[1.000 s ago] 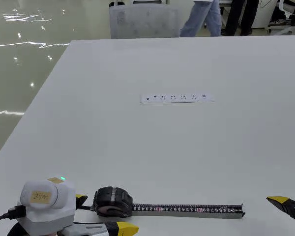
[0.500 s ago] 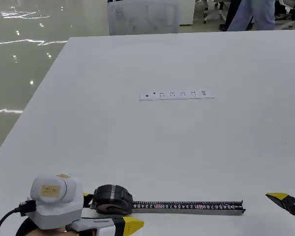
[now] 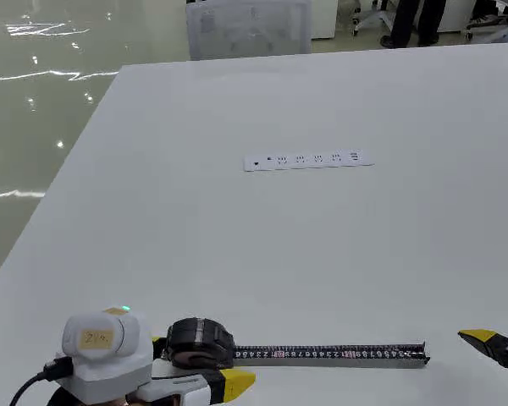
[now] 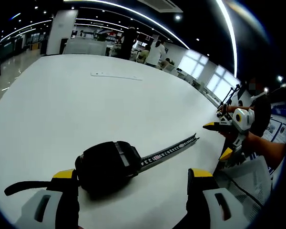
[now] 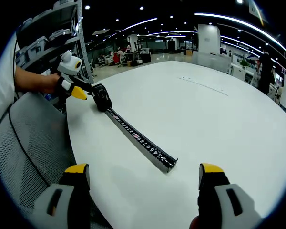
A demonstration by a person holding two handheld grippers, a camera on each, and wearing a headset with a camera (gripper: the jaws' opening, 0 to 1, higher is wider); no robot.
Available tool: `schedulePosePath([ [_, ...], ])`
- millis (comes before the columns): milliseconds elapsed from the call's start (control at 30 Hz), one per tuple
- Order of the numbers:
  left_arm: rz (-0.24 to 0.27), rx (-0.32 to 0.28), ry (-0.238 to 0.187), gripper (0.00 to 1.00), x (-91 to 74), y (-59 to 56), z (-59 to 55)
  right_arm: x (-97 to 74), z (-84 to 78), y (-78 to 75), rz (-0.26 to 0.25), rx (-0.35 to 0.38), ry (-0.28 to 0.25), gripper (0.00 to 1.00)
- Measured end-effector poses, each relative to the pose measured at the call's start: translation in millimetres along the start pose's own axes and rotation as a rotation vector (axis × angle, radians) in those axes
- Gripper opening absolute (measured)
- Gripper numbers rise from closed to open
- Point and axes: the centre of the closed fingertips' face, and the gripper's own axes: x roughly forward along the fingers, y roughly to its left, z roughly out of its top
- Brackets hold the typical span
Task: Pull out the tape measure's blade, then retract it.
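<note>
We could read white digits along the black tape measure's blade (image 5: 138, 139). In the right gripper view they ran in single figures, 1 to 9, over and over, and the run 3 4 5 6 7 8 9 was clearest near the hooked end. In the head view the same rows of digits showed on the blade (image 3: 330, 353), with two reddish marks among them too small to read. A yellow sticker (image 3: 96, 339) on the left gripper (image 4: 132, 174) bore handwriting we could not make out. The power strip (image 3: 309, 160) on the worktop (image 3: 237, 237) carried only tiny dark marks, unreadable.
</note>
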Motion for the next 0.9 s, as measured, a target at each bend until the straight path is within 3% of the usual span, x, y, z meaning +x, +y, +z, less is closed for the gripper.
schedulePosePath([
  [333, 0.051, -0.038, -0.023, 0.83, 6.0, 11.5, 1.1, 5.1, -2.9, 3.5, 0.013, 0.008, -0.009, 0.95],
  [500, 0.103, -0.075, -0.061, 0.82, 9.7, 15.0, 4.9, 9.5, -7.8, 4.3, 0.024, 0.010, 0.000, 0.95],
  [667, 0.177, -0.096, -0.101, 0.74, 9.6, 22.4, 9.6, 11.5, -7.1, 2.5, 0.031, 0.019, -0.005, 0.95],
  [900, 0.226, -0.074, -0.100, 0.70, 13.4, 25.4, 9.2, 15.9, -6.2, 1.8, 0.041, 0.027, -0.011, 0.94],
])
